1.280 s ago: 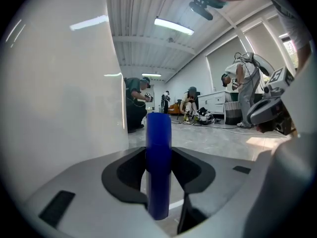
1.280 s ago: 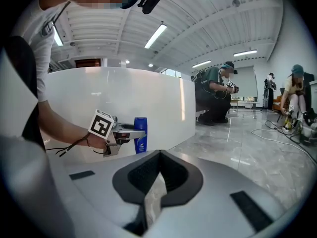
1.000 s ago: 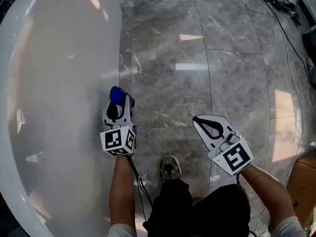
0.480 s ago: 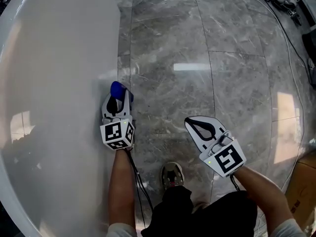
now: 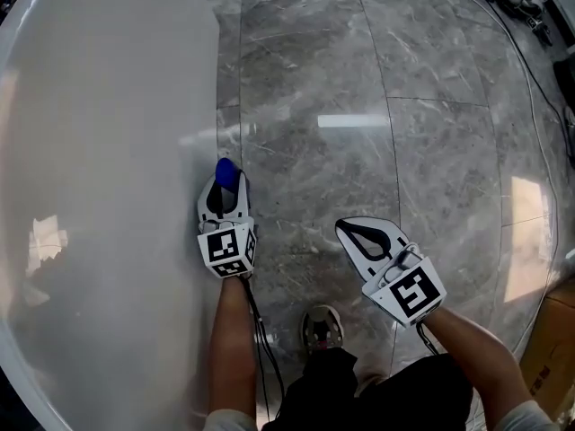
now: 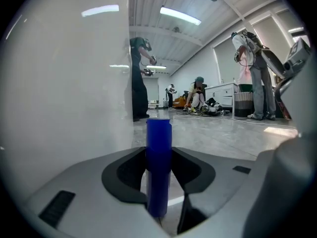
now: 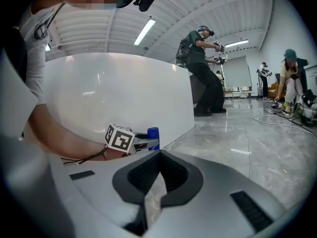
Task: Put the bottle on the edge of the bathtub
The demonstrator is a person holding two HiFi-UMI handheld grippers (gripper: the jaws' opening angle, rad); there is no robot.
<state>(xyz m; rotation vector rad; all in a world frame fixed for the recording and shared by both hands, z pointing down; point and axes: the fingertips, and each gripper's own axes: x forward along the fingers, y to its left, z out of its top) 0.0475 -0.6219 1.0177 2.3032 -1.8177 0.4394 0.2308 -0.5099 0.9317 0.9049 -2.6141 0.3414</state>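
At the near edge of the head view, the person's shoe (image 5: 312,317) stands on the marble floor (image 5: 422,106). Just beyond it, the right gripper (image 5: 352,232) hangs over the floor with its fingers pressed together and nothing in them, likely parked aside, out of the bottle's path. Further left, the left gripper (image 5: 225,194) has its fingers pinching the blue bottle (image 5: 226,172). The bottle is upright, probably so it can stand once set down. It sits just beside the white bathtub (image 5: 99,151) outer wall, not on the edge yet; contact with the wall is unclear. Far off, other people (image 6: 139,78) work.
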